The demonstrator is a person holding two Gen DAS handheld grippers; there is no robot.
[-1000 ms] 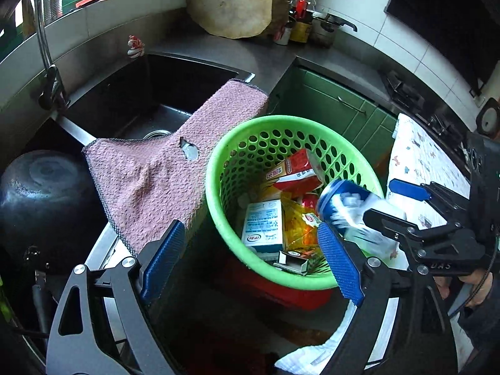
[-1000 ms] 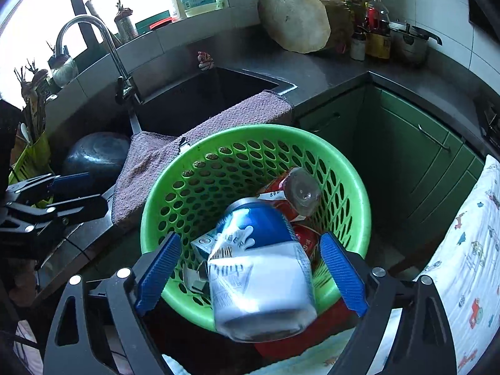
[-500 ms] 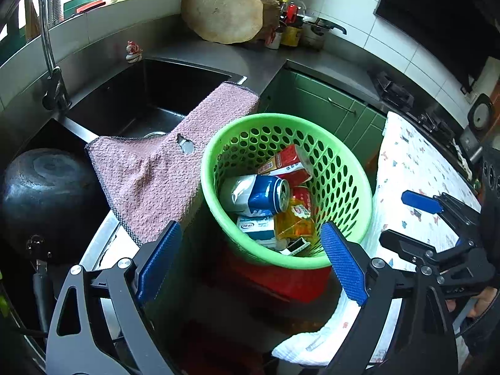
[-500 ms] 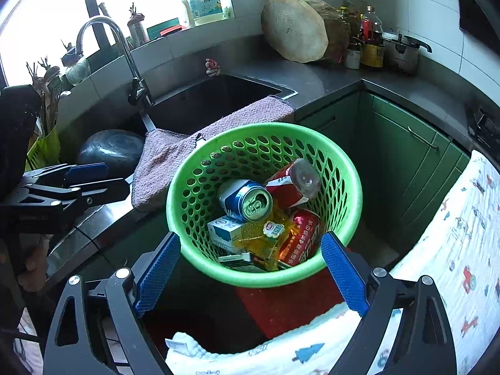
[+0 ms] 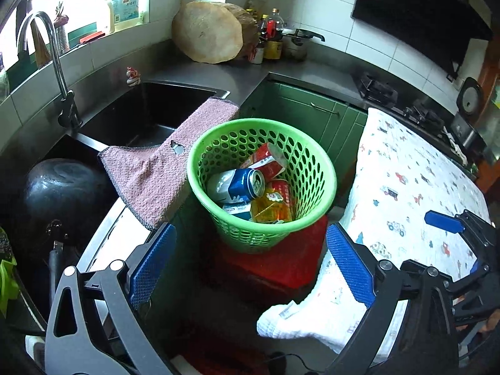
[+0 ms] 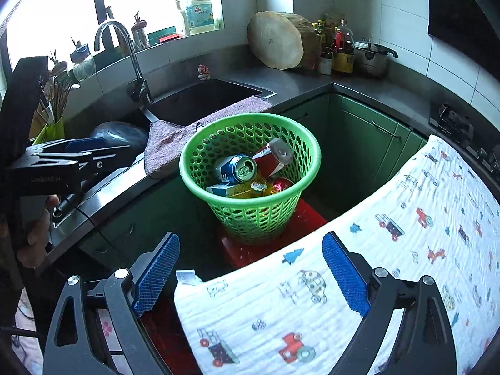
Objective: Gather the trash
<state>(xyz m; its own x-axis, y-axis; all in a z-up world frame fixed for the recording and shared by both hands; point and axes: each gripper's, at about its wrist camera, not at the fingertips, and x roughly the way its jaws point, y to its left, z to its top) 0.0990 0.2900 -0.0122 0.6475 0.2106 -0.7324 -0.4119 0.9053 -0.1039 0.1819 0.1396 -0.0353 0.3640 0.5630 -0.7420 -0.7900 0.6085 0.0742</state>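
Two grippers, left gripper [image 5: 250,262] opening and right gripper [image 6: 250,275] spread wide, are held empty. Ahead of the fingers, a perforated round green plastic basket [image 5: 322,168] holds a blue-white metal can [image 5: 236,184] on its side, long axis level, top pointing right.

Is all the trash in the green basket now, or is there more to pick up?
Done: the blue can, red cans and cartons lie inside the green basket. In hand: nothing; the left gripper is opening and the right gripper is open, both empty. Left: no loose trash shows on the patterned cloth.
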